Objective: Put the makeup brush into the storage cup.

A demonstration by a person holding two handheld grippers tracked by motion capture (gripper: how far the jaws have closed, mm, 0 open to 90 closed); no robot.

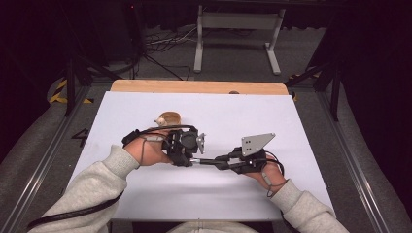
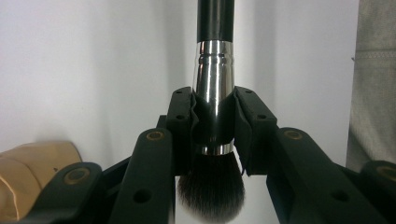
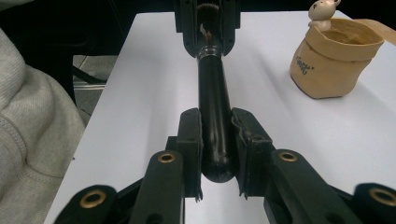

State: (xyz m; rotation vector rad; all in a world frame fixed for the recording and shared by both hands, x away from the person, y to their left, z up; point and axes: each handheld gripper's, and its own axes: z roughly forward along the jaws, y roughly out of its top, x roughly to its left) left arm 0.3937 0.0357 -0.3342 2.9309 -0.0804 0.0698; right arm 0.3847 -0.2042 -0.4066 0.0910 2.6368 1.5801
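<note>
Brush (image 1: 206,160): middle of the frame, level above the white bench (image 1: 145,194)
Left gripper (image 2: 214,126): squeezes the silver neck by the bristles
Right gripper (image 3: 215,140): squeezes the black handle end
Tan pot (image 3: 334,58): upper right, apart

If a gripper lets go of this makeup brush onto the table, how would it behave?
The makeup brush has a round, glossy black handle, so it would likely roll and could slip between the pads. It spans both grippers unbent, so probably stiff. Its bristles look soft and would likely squash.
</note>
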